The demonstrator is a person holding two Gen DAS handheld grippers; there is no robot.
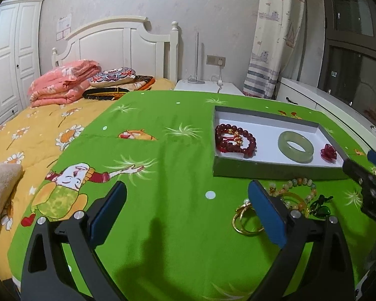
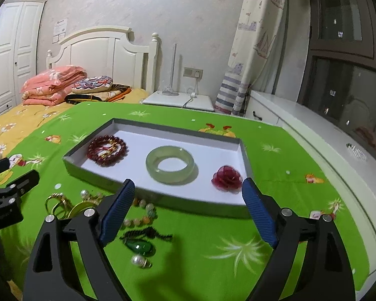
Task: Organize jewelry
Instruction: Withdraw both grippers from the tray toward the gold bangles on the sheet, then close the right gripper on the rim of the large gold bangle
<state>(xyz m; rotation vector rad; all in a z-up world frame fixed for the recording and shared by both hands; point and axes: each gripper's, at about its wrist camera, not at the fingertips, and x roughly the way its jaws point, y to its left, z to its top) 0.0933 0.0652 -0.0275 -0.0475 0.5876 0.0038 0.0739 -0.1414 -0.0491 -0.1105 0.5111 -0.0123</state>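
We held both grippers spread wide and empty – the right gripper (image 2: 188,213) nearer the loose pendant (image 2: 140,247), lying crosswise just below-left of it; the left gripper (image 1: 186,215) hung farther off.

Open ground: I see bare green printed cloth (image 1: 168,225) across the left wrist frame's lower centre.
Barrier: the shallow grey cardboard tray (image 2: 163,200) wall crosses the right wrist frame's middle.
Clutter: gold rings (image 1: 245,222) and pastel bead bracelet (image 1: 300,190) crowd lower right.
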